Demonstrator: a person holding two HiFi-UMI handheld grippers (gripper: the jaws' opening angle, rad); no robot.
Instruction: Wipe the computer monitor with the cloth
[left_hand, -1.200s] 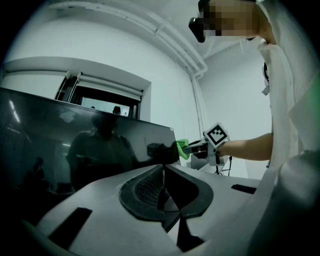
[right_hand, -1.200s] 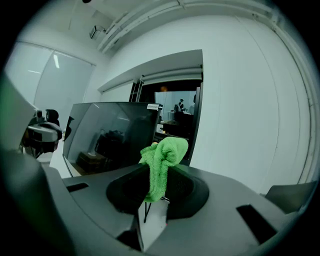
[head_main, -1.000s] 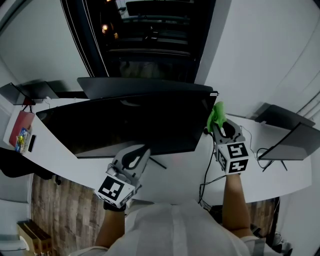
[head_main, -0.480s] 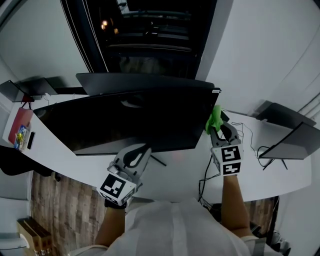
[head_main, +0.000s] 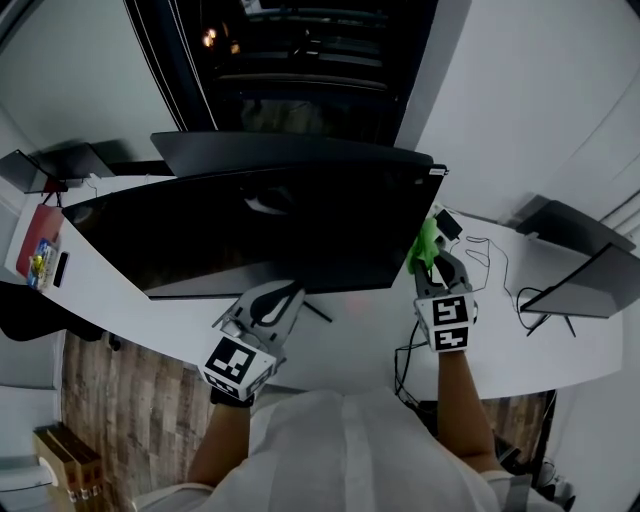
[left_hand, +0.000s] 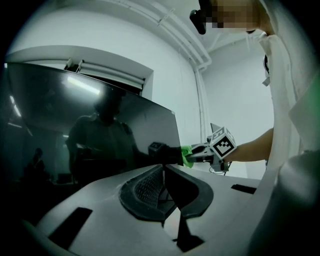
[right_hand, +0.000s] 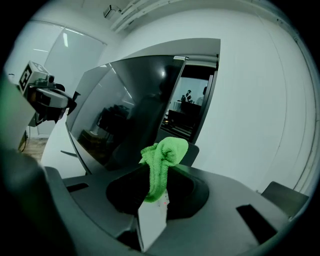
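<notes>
Right gripper (head_main: 432, 268) is up at the monitor (head_main: 250, 235), jaws clamped on the green cloth (head_main: 424, 243), and the cloth bunches out past the tips in a soft wad. That wad sits right at the screen's right-hand edge, low down, touching the glass or all but; hard to call from here. Left gripper (head_main: 283, 297) hovers low in front of the screen's bottom edge, over the white desk (head_main: 360, 340), jaws closed together with nothing between them.

So the wipe looks to be right at its start, with the whole dark panel yet to cover. To do it well, lead with the cloth only: the wad needs to stand proud of the hard jaw tips so no plastic meets the glass. Light, even pressure, because a big thin screen like this will likely rock on its stand if shoved. Long level passes from this right edge across to the left, each overlapping the last, working up or down in order. The empty left gripper could steady the bottom bezel. Watch the cables (head_main: 405, 365) trailing off the desk below the right arm
</notes>
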